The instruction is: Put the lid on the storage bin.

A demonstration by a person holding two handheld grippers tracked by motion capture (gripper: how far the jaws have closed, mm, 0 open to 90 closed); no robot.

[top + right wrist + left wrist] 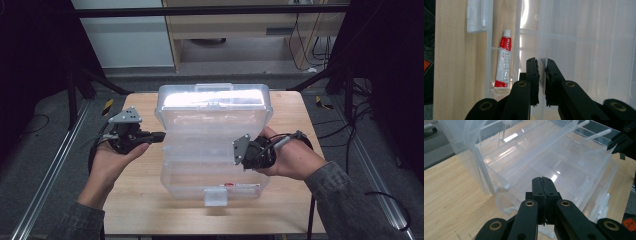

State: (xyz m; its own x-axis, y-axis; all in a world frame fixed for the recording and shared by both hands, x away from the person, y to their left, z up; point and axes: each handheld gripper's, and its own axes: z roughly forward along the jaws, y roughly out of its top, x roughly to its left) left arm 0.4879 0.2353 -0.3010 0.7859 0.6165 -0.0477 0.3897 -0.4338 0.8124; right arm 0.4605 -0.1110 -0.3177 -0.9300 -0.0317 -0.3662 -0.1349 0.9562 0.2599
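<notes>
A clear plastic organizer box point(167, 177) stands open on the wooden table, its lid point(212, 107) tilted up at the back. A red and white tube point(503, 62) lies in a narrow front compartment, seen as a red spot on the tube point(229, 184) from above. My left gripper point(162, 136) is shut with nothing in it, just off the box's left wall; its jaws point(543, 185) meet over the dividers. My right gripper point(245, 155) is at the box's right side. Its jaws point(541, 63) are shut on a thin clear wall point(541, 37) of the box.
The box's front latch point(216, 196) hangs over bare table point(135, 200) near the front edge. Metal rails run along both sides of the table. Cables trail on the floor at the right. The right gripper point(621, 140) shows at the far side of the box.
</notes>
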